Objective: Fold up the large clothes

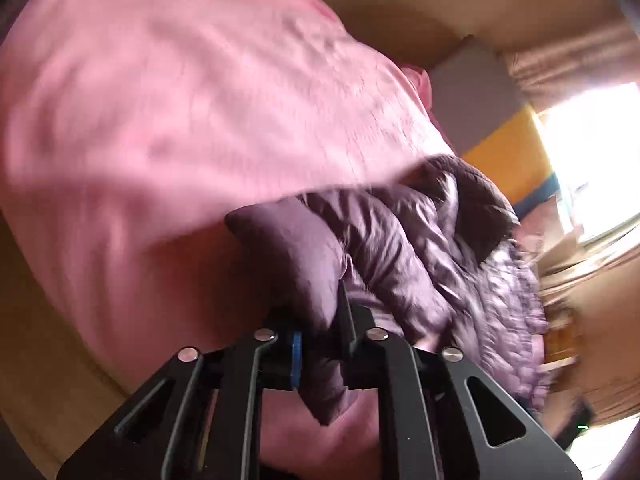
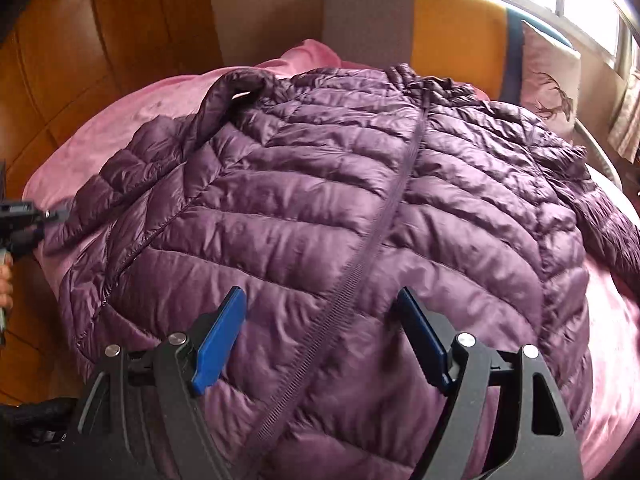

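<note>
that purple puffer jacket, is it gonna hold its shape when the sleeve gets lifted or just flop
Likely floppy: the sleeve pinched in the left gripper already bends and droops. The purple jacket looks puffy and quilted, so probably light for its bulk. Its shiny shell suggests it may slide on the pink blanket. The right gripper hangs open above it.

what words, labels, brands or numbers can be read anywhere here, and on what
None can be read in either view.
The purple puffer jacket shows no tag, logo or print on its visible side.
The pillow by the window carries a dark drawing, not lettering.
The left gripper, shut on the jacket's sleeve, and the open right gripper show no markings.
The pink blanket is plain, and blurred in the left wrist view.
</note>
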Action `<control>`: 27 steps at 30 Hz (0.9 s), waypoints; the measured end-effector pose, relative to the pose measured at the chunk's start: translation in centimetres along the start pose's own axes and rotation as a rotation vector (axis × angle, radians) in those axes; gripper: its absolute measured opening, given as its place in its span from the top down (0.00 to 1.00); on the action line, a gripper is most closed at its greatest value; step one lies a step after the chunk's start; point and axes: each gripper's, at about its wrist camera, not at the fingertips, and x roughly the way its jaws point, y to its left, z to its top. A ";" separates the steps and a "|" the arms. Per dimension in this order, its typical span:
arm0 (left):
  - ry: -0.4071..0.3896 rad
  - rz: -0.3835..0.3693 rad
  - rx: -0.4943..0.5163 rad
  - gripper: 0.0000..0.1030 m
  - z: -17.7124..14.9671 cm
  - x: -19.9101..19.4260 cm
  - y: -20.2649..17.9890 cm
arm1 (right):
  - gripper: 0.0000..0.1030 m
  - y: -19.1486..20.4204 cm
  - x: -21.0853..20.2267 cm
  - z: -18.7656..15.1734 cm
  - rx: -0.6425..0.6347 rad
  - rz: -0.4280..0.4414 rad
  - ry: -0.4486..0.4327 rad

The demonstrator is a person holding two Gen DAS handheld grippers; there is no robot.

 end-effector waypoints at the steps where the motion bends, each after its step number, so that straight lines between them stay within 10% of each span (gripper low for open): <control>1: -0.028 0.028 0.021 0.93 1.1 0.0 0.0 | 0.24 0.3 0.1 0.0 -0.007 0.005 0.006; 8: -0.302 0.341 0.164 0.96 12.7 -1.7 0.5 | 0.28 1.4 2.0 -0.4 -0.004 0.026 0.053; 15: -0.266 0.647 0.258 0.97 17.3 4.2 2.4 | 0.30 2.4 2.5 -1.4 -0.049 0.036 0.074; 19: -0.142 0.663 0.110 0.85 15.8 7.0 6.4 | 0.29 1.9 3.1 -1.0 -0.015 0.043 0.095; 23: -0.230 0.704 0.030 0.31 14.8 4.5 6.6 | 0.26 1.4 3.3 -0.9 -0.014 0.053 0.092; 27: -0.335 0.606 0.001 0.31 13.8 1.0 5.0 | 0.29 1.0 2.3 -0.7 0.000 0.083 0.081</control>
